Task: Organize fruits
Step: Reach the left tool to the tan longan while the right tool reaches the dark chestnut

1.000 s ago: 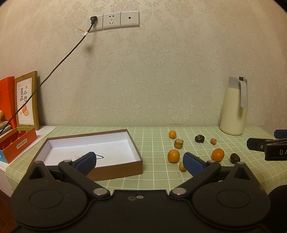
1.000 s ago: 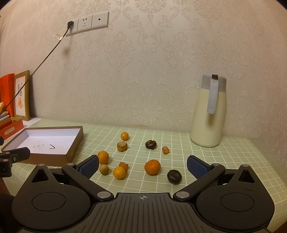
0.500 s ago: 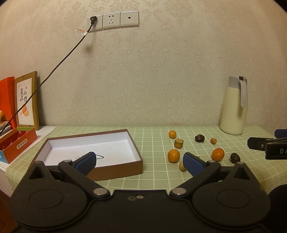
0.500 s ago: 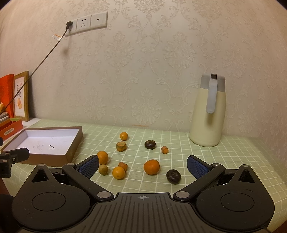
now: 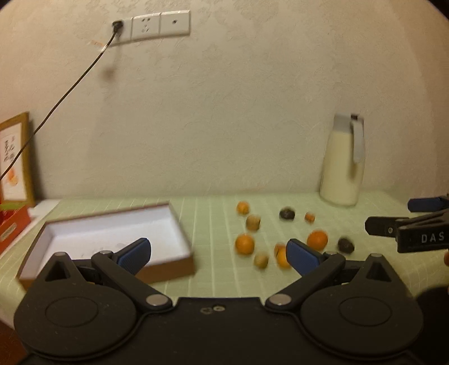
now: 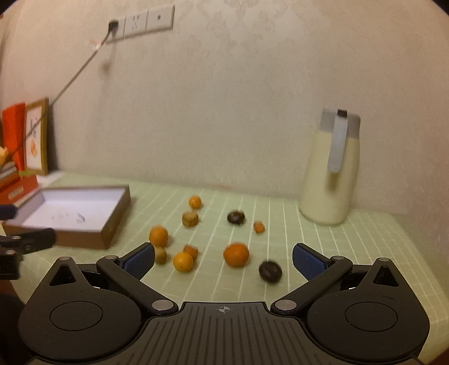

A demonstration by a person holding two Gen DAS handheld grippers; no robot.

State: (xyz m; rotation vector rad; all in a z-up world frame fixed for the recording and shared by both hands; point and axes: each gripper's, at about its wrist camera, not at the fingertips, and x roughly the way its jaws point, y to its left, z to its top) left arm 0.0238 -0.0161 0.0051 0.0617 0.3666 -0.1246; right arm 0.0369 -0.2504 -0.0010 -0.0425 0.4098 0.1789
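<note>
Now hovering above the table's near edge, right gripper (image 6: 223, 257) spread wide, nothing between the blue pads (image 6: 306, 259). Just ahead, scattered across the middle of the green checked tablecloth (image 6: 364, 238): a larger orange (image 6: 236, 254), a dark round fruit (image 6: 270, 271) to its right, a smaller orange (image 6: 183, 261) to its left, plus a few brownish pieces and small oranges farther back. Left gripper (image 5: 218, 251) likewise splayed and empty, poised over the near edge, with the open brown box (image 5: 168, 266) resting toward the table's left side, white inside and bare of fruit. Beyond, near the back right corner, a cream jug (image 6: 329, 174); against the wall, a socket strip (image 6: 140, 21) with a cable.

Probably light, these fruits, firm-skinned yet round and ready to roll, so best pinched across the widest part, from above, gently enough to spare the peel. Dark ones perhaps softer; blurred, hard to tell. Nothing boxed yet, by the look of things.
</note>
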